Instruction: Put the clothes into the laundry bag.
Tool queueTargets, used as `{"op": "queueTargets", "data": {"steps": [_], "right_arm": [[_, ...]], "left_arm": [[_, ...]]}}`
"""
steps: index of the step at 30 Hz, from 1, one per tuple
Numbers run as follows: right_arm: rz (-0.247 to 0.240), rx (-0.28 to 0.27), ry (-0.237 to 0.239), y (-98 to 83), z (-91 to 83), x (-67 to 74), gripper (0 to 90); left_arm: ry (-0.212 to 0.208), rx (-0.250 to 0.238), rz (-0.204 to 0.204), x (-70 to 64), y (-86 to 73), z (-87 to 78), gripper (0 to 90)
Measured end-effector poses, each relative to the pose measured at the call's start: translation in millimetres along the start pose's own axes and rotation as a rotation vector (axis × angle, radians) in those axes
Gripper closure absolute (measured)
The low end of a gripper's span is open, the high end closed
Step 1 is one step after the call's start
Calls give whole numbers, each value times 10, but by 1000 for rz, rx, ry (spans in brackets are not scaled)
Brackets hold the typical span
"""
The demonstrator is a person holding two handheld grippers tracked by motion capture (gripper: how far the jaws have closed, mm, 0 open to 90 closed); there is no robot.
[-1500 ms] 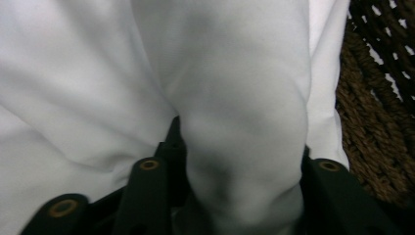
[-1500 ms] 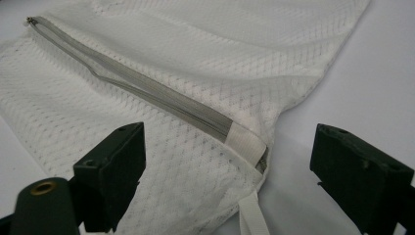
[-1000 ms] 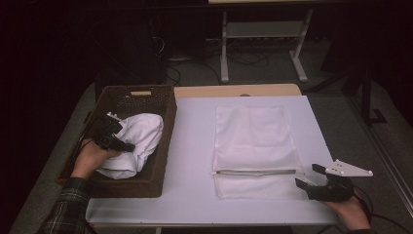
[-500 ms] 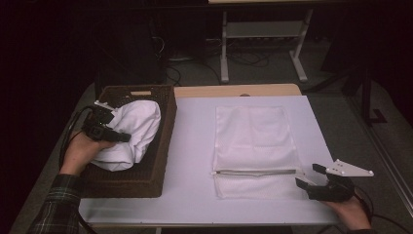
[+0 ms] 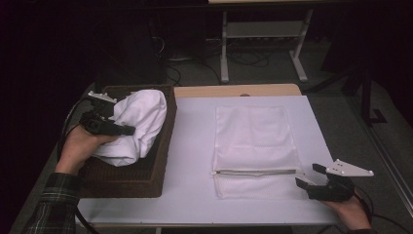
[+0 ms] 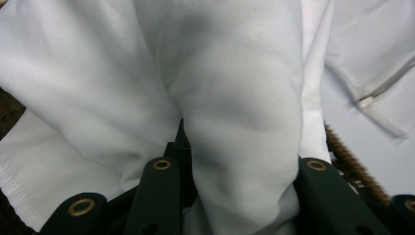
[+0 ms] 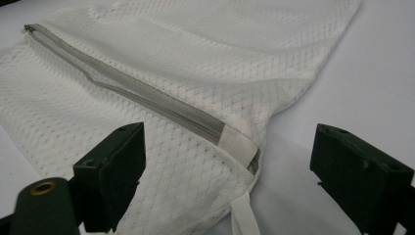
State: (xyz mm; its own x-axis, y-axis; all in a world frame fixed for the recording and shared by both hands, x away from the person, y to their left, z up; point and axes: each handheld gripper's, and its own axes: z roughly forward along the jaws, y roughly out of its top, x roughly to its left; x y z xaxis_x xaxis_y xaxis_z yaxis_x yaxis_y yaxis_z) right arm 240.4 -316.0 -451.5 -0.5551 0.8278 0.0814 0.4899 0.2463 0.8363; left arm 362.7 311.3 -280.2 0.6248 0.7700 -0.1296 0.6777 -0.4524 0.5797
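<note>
A white cloth (image 5: 139,122) bulges up out of the dark woven basket (image 5: 146,178) at the table's left. My left gripper (image 5: 126,130) is shut on a thick fold of it and holds it raised above the basket floor. In the left gripper view the cloth (image 6: 235,88) is bunched between both jaws of the left gripper (image 6: 240,176). A white mesh bag (image 5: 255,136) lies flat on the white table top (image 5: 190,146), its zipper (image 5: 253,171) near the front. My right gripper (image 5: 308,175) stands open just right of the zipper's end (image 7: 237,147), nothing between its jaws.
The basket's rim (image 6: 352,161) shows beside the cloth in the left gripper view. A bare wooden strip (image 5: 234,90) runs along the table's far edge. Behind it stand a metal frame (image 5: 224,48) and cables on the dark floor.
My left gripper has risen and moved toward the basket's far end, pulling the white cloth up with it. The right gripper and the mesh bag have stayed still.
</note>
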Motion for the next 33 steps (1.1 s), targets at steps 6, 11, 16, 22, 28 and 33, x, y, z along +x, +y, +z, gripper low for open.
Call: {"op": "queueTargets", "data": {"steps": [6, 11, 16, 22, 28, 33], "right_arm": [[1, -3, -2, -1, -6, -9, 130], [2, -4, -2, -2, -8, -12, 130], [1, -6, -1, -1, -7, -15, 129], [2, -6, -1, 0, -13, -16, 129], [1, -7, 2, 1, -11, -14, 129], [2, -7, 5, 2, -10, -15, 129]], "left_arm": [[-22, -15, 42, -166, 130, -15, 662], [-50, -30, 72, -291, 232, -22, 661], [-73, -39, 100, -433, 328, 2, 662], [-113, -49, 142, -618, 458, 29, 662], [-149, -57, 185, -821, 595, 93, 662], [-172, -53, 214, -992, 691, 191, 662]]}}
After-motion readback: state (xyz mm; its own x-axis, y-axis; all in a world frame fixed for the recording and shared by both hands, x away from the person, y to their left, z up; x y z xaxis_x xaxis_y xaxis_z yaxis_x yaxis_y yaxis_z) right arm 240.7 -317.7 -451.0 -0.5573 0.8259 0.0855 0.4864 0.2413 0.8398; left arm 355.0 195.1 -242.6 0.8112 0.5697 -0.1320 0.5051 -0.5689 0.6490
